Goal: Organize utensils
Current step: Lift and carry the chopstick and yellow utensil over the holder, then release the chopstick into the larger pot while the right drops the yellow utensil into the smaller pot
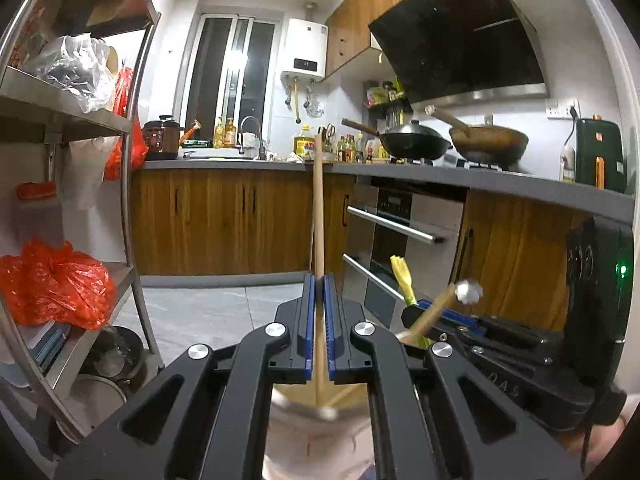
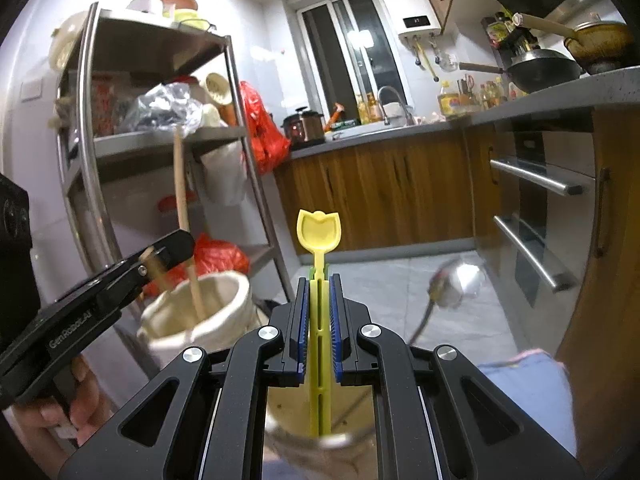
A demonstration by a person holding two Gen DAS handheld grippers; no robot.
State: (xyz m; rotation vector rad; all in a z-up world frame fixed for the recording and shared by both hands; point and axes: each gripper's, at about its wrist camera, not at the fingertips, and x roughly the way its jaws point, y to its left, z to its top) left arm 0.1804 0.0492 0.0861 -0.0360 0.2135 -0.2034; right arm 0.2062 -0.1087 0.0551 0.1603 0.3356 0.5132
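In the left wrist view my left gripper is shut on a thin wooden stick that stands upright. Its lower end dips into a cream utensil holder below the jaws. The right wrist view shows that holder at the left, with the left gripper above its rim. My right gripper is shut on a yellow plastic spoon, bowl up, whose handle reaches down into a second holder. A blurred metal-headed ladle leans out of that second holder to the right.
A steel shelf rack with bags and bowls stands at the left. Wooden cabinets, an oven and a grey counter with woks and bottles run along the right and back. Grey floor tiles lie between. A hand grips the left tool.
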